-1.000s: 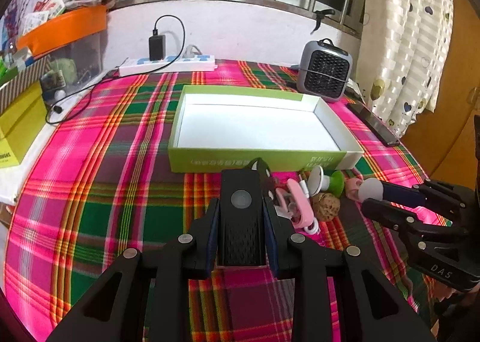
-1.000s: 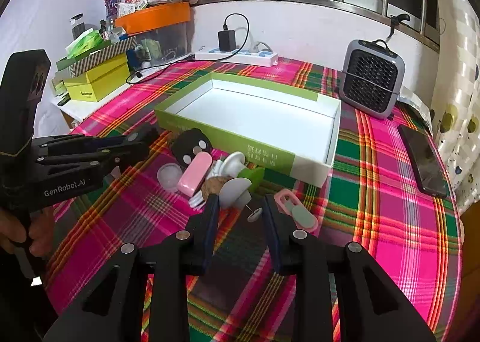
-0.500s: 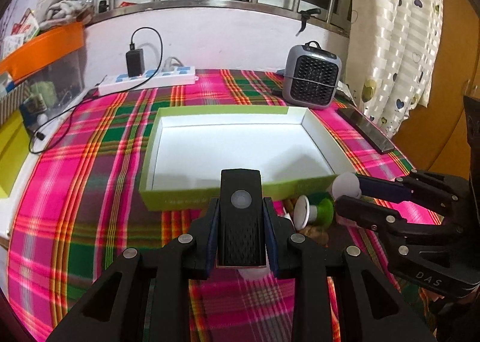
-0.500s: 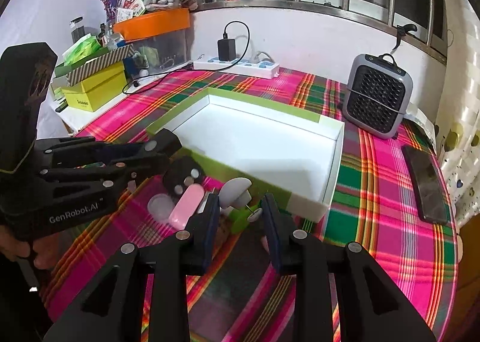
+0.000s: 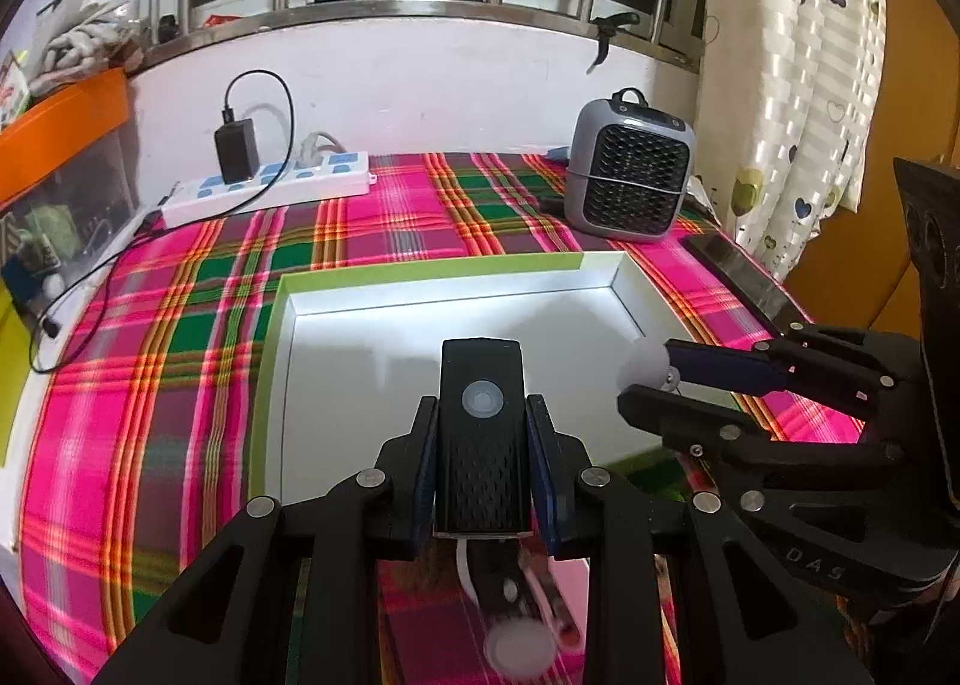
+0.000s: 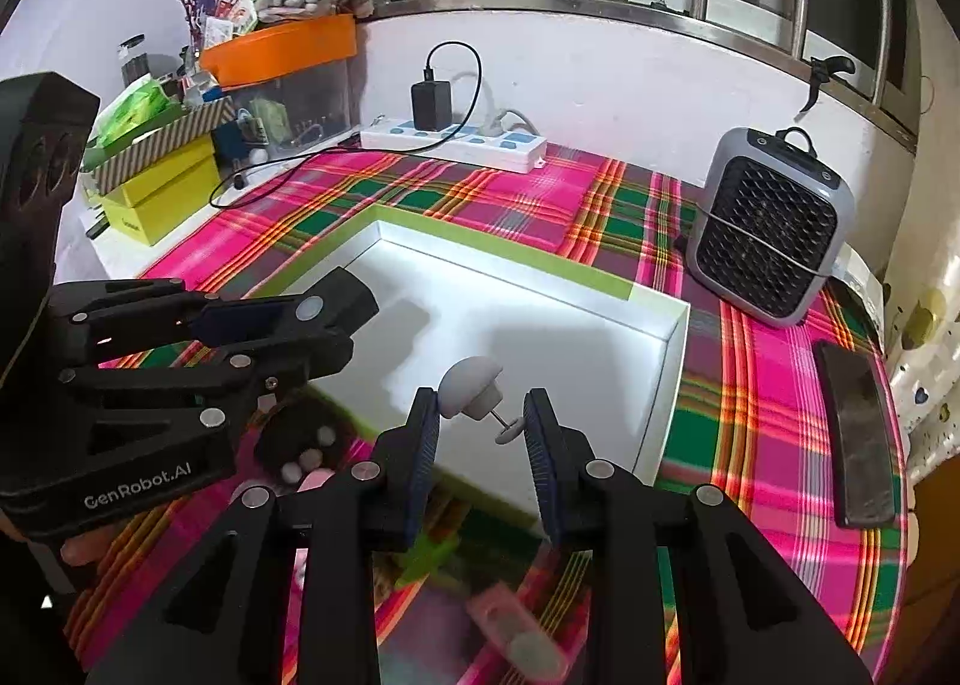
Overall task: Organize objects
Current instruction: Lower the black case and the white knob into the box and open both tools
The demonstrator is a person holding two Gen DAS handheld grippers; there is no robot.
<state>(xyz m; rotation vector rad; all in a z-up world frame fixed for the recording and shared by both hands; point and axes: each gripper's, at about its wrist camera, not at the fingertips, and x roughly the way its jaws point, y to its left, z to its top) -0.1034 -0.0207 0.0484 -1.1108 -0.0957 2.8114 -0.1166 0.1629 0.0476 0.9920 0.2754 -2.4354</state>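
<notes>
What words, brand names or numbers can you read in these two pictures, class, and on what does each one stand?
"GenRobot.AI": white lettering on the body of the left claw, seen in the right wrist view.
"DAS": faint embossed letters on the body of the right claw, seen in the left wrist view.
Yellow box: dark print on its front, too small to read.
Papers above the orange bin: too blurred to read.

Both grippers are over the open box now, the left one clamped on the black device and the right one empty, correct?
Not quite: the right gripper isn't empty. The right wrist view shows a small white knob-shaped piece between its fingers. The left gripper does clamp the black device over the box.
</notes>
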